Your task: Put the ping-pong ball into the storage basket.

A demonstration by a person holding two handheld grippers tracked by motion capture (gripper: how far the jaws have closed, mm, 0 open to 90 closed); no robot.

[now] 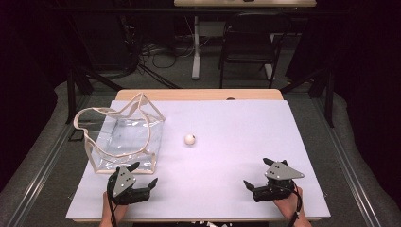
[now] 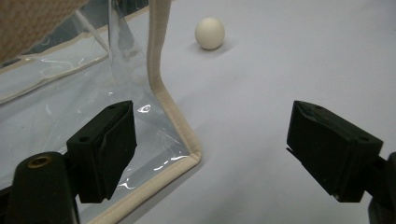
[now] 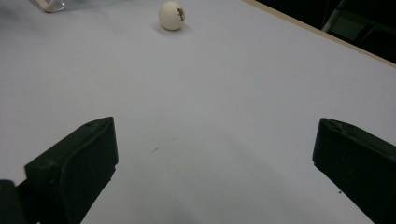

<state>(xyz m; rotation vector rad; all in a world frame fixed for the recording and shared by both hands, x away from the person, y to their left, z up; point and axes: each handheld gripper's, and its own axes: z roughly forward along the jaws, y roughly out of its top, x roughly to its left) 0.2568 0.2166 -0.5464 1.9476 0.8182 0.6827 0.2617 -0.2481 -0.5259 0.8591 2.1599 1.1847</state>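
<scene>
Starting with both hand-held grippers (image 1: 143,177) (image 1: 257,174) wide open and empty, you needed the right one centred over the ball (image 1: 189,139) before closing, the left steadying the bag (image 1: 124,137).

One small cream-white ball (image 1: 189,139) lies on the white tabletop (image 1: 246,137). One clear plastic bag with beige fabric trim (image 1: 125,139) sits there too (its two beige handles counted as part of it). Two black hand-held grippers, the left (image 1: 145,177) and the right (image 1: 257,174), each with two fingers. One dark chair (image 1: 248,42) stands behind.
</scene>
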